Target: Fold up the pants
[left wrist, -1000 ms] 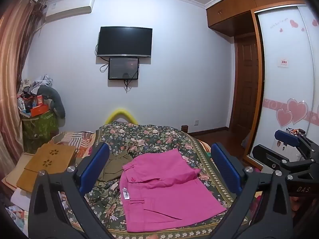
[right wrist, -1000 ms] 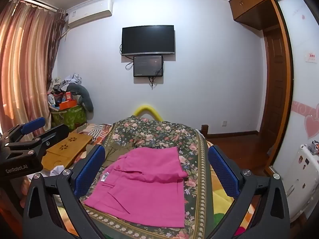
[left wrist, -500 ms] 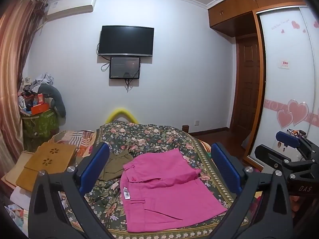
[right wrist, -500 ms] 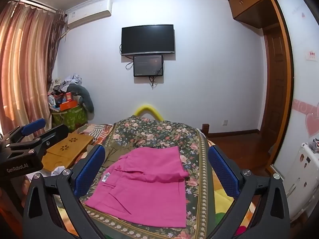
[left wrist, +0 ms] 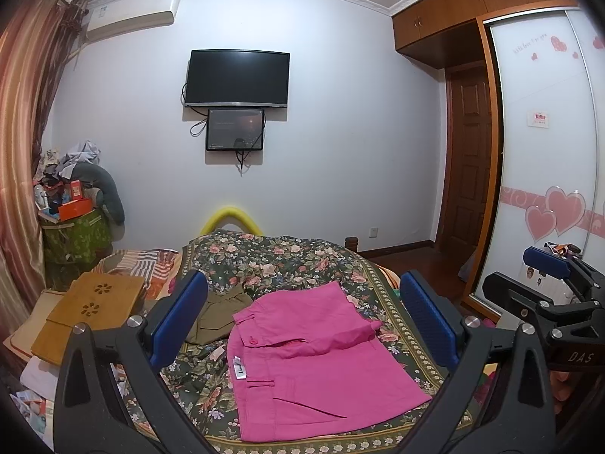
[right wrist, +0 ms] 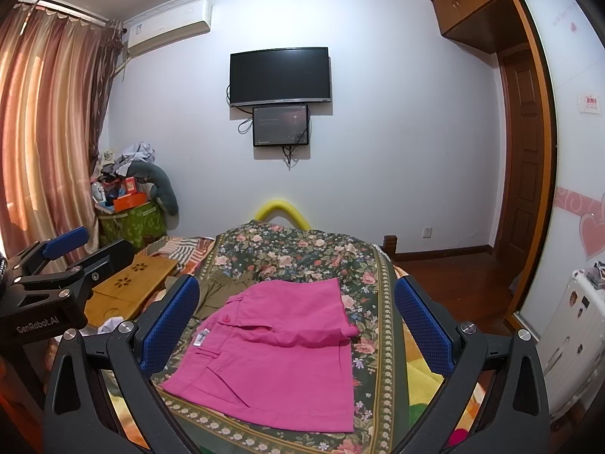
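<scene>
The pink pants (left wrist: 317, 363) lie on the flowered bedspread (left wrist: 287, 261) at the near end of the bed, already doubled over, with olive shorts (left wrist: 219, 314) touching their far left corner. The left hand-held gripper (left wrist: 302, 325) and the right hand-held gripper (right wrist: 297, 323) both hang above with jaws apart, holding nothing. A careless pinch could probably catch only the top layer, or snag the shorts, and pull the fold askew.

The left gripper (right wrist: 64, 249) carried "GenRobot.AI" on its body. The right gripper (left wrist: 544, 265) bore "DAS". Other labels were unreadable.
</scene>
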`<state>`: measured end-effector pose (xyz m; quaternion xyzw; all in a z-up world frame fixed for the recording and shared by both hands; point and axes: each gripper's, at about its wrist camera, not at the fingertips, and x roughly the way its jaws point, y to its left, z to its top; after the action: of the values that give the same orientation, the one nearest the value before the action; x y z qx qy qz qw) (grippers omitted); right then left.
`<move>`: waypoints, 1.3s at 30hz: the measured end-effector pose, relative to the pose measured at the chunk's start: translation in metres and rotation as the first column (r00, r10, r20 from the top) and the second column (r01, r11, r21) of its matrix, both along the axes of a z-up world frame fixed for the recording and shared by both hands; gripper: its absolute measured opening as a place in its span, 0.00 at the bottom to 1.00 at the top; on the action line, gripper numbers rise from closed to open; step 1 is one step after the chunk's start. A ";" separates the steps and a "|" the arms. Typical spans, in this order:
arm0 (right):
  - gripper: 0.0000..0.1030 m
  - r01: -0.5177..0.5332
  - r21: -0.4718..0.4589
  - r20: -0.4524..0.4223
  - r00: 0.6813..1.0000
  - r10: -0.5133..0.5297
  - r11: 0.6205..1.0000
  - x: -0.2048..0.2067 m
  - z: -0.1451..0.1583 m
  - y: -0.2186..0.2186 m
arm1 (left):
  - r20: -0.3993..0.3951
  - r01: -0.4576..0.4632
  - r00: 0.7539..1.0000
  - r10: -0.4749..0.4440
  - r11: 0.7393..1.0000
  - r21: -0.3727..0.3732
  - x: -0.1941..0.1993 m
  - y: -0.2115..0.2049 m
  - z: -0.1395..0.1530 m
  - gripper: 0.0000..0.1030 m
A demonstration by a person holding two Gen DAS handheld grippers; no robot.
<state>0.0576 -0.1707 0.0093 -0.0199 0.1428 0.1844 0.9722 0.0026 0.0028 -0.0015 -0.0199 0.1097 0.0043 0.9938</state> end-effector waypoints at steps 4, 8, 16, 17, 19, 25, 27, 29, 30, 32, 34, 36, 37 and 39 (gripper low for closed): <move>1.00 0.000 0.001 0.000 1.000 0.000 1.000 0.000 0.000 0.000 | -0.001 0.002 1.000 -0.002 1.000 0.000 0.000 -0.001 0.000 1.00; 1.00 0.001 0.003 0.001 1.000 -0.001 1.000 0.000 0.000 -0.001 | -0.001 0.002 1.000 -0.002 1.000 -0.001 0.000 -0.001 0.000 1.00; 1.00 0.001 0.004 0.001 1.000 -0.001 1.000 0.000 0.000 -0.001 | -0.001 0.001 1.000 -0.001 1.000 -0.002 0.001 -0.002 -0.001 1.00; 1.00 0.000 0.003 0.000 1.000 0.000 1.000 0.000 0.000 -0.001 | -0.001 0.001 1.000 -0.001 1.000 -0.001 0.001 -0.003 -0.001 1.00; 1.00 0.000 0.005 0.000 1.000 0.000 1.000 0.000 -0.001 -0.001 | -0.001 -0.001 1.000 0.001 1.000 -0.001 0.001 -0.003 -0.001 1.00; 1.00 0.000 0.004 0.001 1.000 0.000 1.000 -0.001 -0.001 -0.001 | -0.002 -0.002 1.000 0.002 1.000 -0.002 0.001 -0.002 -0.002 1.00; 1.00 0.000 0.005 0.001 1.000 0.000 1.000 0.000 0.000 -0.001 | -0.001 -0.002 1.000 0.002 1.000 -0.003 0.001 -0.002 -0.002 1.00; 1.00 0.000 0.005 0.001 1.000 0.000 1.000 0.000 0.000 -0.001 | -0.001 -0.002 1.000 0.002 1.000 -0.003 0.001 -0.002 -0.001 1.00; 1.00 0.000 0.005 0.001 1.000 0.000 1.000 -0.001 -0.001 -0.001 | -0.001 -0.001 1.000 0.001 1.000 -0.002 0.001 -0.002 -0.001 1.00; 1.00 0.000 0.005 0.001 1.000 0.000 1.000 0.000 0.000 -0.001 | 0.000 -0.002 1.000 0.002 1.000 -0.001 0.001 -0.002 -0.001 1.00; 1.00 0.000 0.005 0.001 1.000 0.000 1.000 -0.001 -0.001 -0.001 | 0.001 -0.002 1.000 0.002 1.000 0.000 0.002 -0.003 -0.001 1.00; 1.00 0.000 0.003 0.001 1.000 0.000 1.000 0.000 0.000 -0.001 | 0.002 -0.002 1.000 0.002 1.000 0.001 0.002 -0.004 -0.001 1.00; 1.00 -0.001 0.005 0.002 1.000 0.001 1.000 -0.001 -0.001 -0.001 | 0.002 -0.003 1.000 0.003 1.000 0.002 0.002 -0.004 -0.001 1.00; 1.00 -0.001 0.005 0.002 1.000 0.001 1.000 -0.001 -0.001 -0.001 | 0.003 -0.004 1.000 0.004 1.000 0.001 0.001 -0.004 -0.001 1.00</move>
<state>0.0569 -0.1719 0.0080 -0.0176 0.1412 0.1855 0.9723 0.0040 -0.0011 -0.0027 -0.0194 0.1083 0.0062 0.9939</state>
